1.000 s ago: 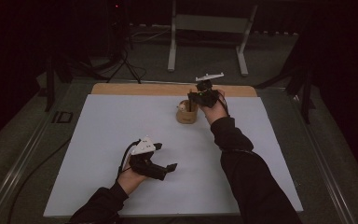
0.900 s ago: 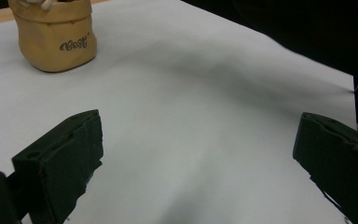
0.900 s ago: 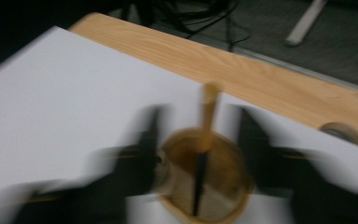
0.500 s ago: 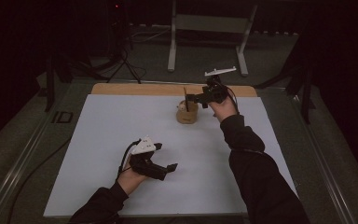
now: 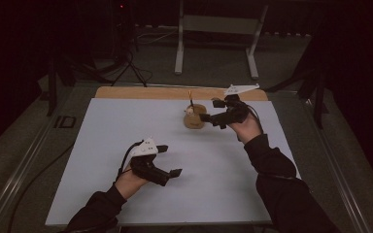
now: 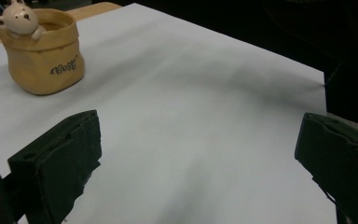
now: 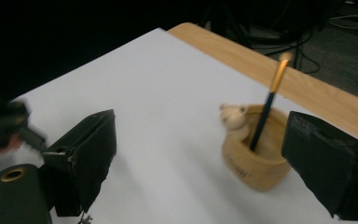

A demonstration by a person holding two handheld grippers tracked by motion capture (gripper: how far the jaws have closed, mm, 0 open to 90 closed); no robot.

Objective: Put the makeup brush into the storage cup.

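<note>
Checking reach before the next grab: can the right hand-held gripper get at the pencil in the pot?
Probably yes. The right hand-held gripper is open beside the pot, and the pencil stands up above the rim with nothing in between.

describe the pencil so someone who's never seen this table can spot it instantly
Start at the white sheet covering the table, and go to its far edge, beside the bare wood strip. There sits a small tan pot with a little bear figure on its rim. The pencil stands tilted inside it, dark shaft with a yellow-orange top, the only thin upright thing there.
</note>
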